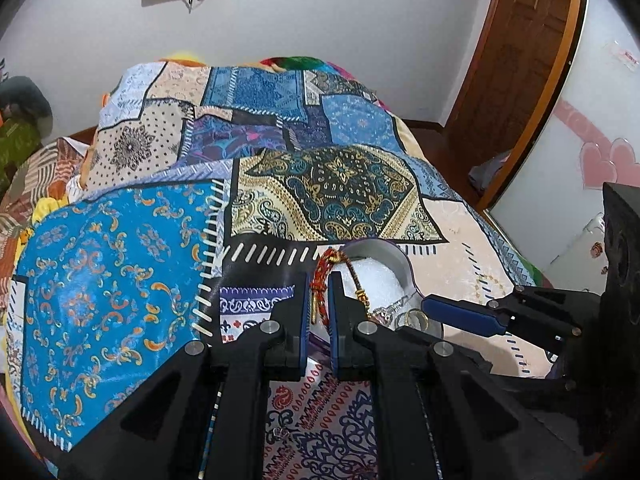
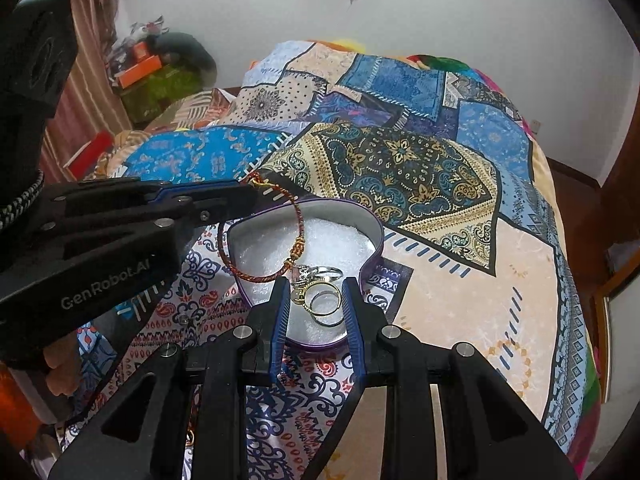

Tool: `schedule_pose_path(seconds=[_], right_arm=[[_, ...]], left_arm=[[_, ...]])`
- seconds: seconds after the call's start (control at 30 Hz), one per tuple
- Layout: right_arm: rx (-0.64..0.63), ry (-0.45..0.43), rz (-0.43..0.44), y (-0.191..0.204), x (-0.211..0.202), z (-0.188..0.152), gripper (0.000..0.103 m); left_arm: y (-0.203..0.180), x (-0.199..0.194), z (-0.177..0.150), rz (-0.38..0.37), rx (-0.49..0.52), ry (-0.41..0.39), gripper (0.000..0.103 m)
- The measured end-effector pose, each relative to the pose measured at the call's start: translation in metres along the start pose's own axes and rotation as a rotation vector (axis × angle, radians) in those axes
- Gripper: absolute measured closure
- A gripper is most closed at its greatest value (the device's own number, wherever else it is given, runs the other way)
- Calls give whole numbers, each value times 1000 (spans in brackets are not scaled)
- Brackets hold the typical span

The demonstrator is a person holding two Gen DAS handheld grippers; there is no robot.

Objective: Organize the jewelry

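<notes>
Gripping the red-and-gold braided bracelet [image 1: 320,292] between nearly closed jaws, the left gripper [image 1: 319,300] holds the cord by one stretch so that the rest of the loop can hang free and, by my reading, be lowered into the tin rather than dropped in a heap. In the right wrist view that loop [image 2: 298,236] trails from the left gripper at about ten o'clock down toward the centre, sagging over the rim of the heart-shaped tin [image 2: 376,236], whose purple wall and white padded floor sit on the patchwork bedspread [image 2: 440,280]. The bracelet looks thin and limp, woven of red and orange thread, with small gold beads or knots where the strands meet. Further right, the right gripper [image 2: 314,300] has its jaws narrowly parted and set to either side of the rings [image 2: 322,292], a small cluster of gold and silver bands already lying at the tin's near end, at about six o'clock of its floor. Whether the pads actually press on a ring I cannot tell; it seems placed to steady or nudge them clear.
</notes>
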State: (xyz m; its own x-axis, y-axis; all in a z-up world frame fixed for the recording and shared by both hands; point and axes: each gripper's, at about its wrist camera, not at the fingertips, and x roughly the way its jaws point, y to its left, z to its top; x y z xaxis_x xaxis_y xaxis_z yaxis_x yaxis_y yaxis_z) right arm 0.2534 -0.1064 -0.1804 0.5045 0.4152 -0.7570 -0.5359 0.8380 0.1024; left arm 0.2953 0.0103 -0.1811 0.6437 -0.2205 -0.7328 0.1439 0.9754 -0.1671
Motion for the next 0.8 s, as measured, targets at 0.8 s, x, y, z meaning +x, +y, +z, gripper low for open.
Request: schedule_pose_path(seconds=[0.8], right_arm=[[1,-16,-30,4,-19,2,66]], left_arm=[[5,-32,-12,76,31,-8,69]])
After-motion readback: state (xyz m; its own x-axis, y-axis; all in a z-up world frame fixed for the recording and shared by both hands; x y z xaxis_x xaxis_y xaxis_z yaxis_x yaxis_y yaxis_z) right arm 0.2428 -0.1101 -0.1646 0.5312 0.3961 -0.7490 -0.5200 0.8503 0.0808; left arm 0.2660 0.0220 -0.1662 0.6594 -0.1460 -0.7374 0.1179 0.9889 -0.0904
